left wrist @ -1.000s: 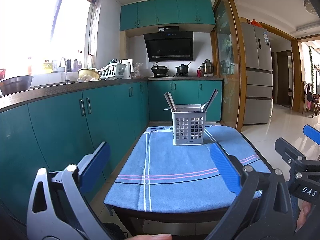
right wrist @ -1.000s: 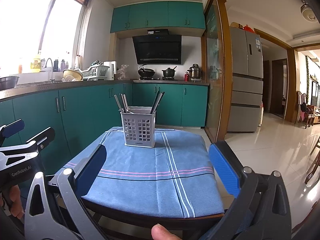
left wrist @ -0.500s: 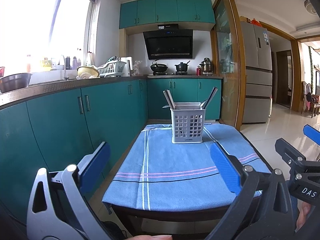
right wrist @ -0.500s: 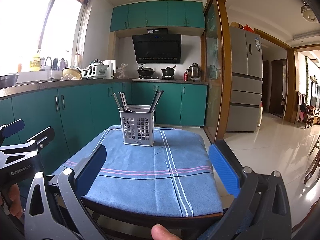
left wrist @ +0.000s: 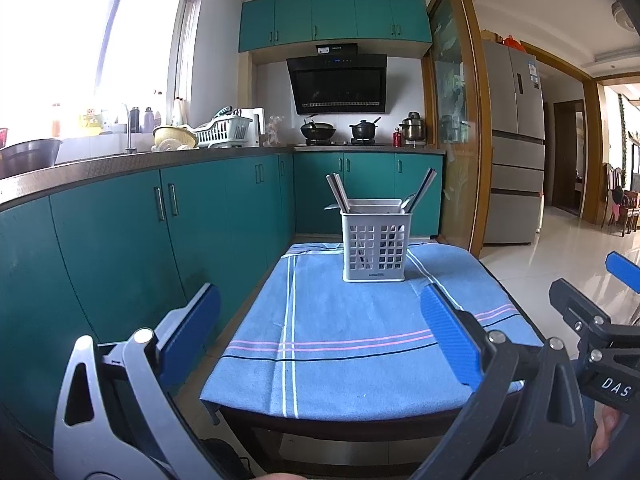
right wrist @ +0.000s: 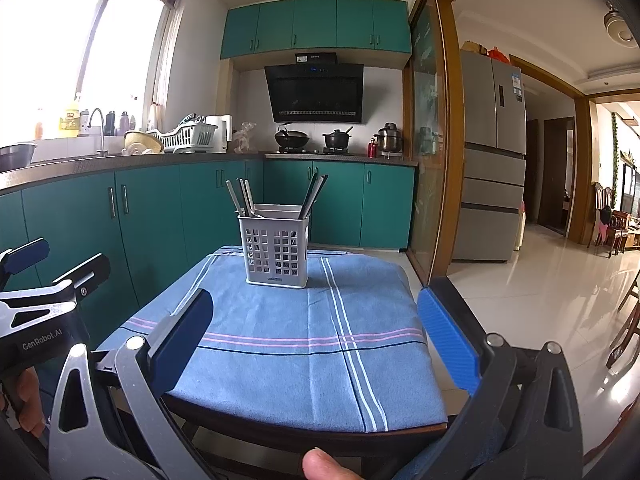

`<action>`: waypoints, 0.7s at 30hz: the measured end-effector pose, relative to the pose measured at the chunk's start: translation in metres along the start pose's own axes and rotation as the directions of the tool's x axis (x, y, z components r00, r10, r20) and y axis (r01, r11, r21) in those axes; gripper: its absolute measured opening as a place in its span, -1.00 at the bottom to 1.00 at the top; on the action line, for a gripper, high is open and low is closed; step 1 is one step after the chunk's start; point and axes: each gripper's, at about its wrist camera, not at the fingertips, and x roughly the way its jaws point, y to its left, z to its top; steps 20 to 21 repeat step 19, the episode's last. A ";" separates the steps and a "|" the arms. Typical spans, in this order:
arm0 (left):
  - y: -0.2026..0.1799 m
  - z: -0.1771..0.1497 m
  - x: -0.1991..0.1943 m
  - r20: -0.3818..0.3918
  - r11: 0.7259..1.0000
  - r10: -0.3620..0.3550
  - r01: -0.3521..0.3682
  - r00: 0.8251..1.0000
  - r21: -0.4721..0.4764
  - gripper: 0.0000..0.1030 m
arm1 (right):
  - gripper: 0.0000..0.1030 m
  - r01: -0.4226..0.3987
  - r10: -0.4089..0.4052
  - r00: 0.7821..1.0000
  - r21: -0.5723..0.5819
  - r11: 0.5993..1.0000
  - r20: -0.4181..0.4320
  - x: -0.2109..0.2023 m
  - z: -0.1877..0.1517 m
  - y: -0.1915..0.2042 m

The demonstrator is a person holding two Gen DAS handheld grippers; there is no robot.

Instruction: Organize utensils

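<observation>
Item: utensil basket (left wrist: 375, 247), grey, perforated, upright. It was recorded at the far end of the bench (left wrist: 332, 426), in the middle of the frame in both wrist views, resting on a blue striped cloth (left wrist: 340, 340). Utensil handles (left wrist: 338, 194) were seen leaning out of its top toward the upper left and upper right; their long axes ran steeply upward, splayed apart. Which kinds of utensil they were could not be told.

Left gripper (left wrist: 320, 336): spread wide, nothing held, kept at the near edge of the bench, lower part of the frame. The basket was placed straight ahead and slightly right of its centre line.

Right gripper (right wrist: 314, 338): likewise spread wide and empty, at the near edge. The basket was placed ahead and slightly left of its centre line.

Neither gripper was judged clearly nearer; both were well apart from the basket.

Open room: the cloth between grippers and basket was bare. Teal cabinets (left wrist: 120, 248) bounded the left of the frame; open floor (right wrist: 532, 280) was noted at the right.
</observation>
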 end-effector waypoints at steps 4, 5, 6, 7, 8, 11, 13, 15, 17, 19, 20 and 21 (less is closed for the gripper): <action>-0.003 -0.002 0.003 0.000 1.000 0.013 -0.013 1.000 0.018 0.92 | 0.94 -0.001 0.001 1.000 -0.001 1.000 -0.007 0.004 0.001 0.000; -0.004 -0.003 0.003 -0.001 1.000 0.012 -0.012 1.000 0.019 0.92 | 0.94 -0.002 0.002 1.000 -0.001 1.000 -0.009 0.005 0.000 0.000; -0.005 -0.003 0.003 -0.003 1.000 0.012 -0.012 1.000 0.020 0.92 | 0.94 -0.001 0.001 1.000 -0.002 1.000 -0.011 0.006 0.000 0.000; -0.005 -0.004 0.003 -0.005 1.000 0.009 -0.009 1.000 0.021 0.92 | 0.94 -0.002 0.002 1.000 -0.002 1.000 -0.012 0.006 0.000 -0.001; -0.006 -0.004 0.004 -0.006 1.000 0.009 -0.008 1.000 0.022 0.92 | 0.94 -0.003 0.003 1.000 -0.002 1.000 -0.014 0.007 -0.001 -0.001; -0.006 -0.005 0.007 -0.015 1.000 0.007 -0.007 1.000 0.017 0.92 | 0.94 -0.002 0.002 1.000 -0.003 1.000 -0.020 0.010 -0.003 -0.002; -0.005 -0.007 0.011 -0.029 1.000 0.004 -0.004 1.000 0.011 0.92 | 0.94 -0.003 0.003 1.000 -0.004 1.000 -0.030 0.013 -0.005 -0.003; -0.004 -0.008 0.015 -0.040 1.000 0.005 -0.005 0.999 0.010 0.92 | 0.94 -0.005 0.005 0.999 -0.005 1.000 -0.038 0.016 -0.005 -0.005; -0.005 -0.011 0.019 -0.054 1.000 0.006 -0.005 0.999 0.007 0.92 | 0.94 -0.007 0.006 0.999 -0.005 1.000 -0.049 0.020 -0.008 -0.006; -0.005 -0.014 0.026 -0.074 1.000 0.002 -0.002 0.997 0.001 0.92 | 0.94 -0.013 0.013 0.998 -0.003 1.000 -0.066 0.026 -0.011 -0.007; -0.005 -0.014 0.026 -0.074 1.000 0.002 -0.002 0.997 0.001 0.92 | 0.94 -0.013 0.013 0.998 -0.003 1.000 -0.066 0.026 -0.011 -0.007; -0.005 -0.014 0.026 -0.074 1.000 0.002 -0.002 0.997 0.001 0.92 | 0.94 -0.013 0.013 0.998 -0.003 1.000 -0.066 0.026 -0.011 -0.007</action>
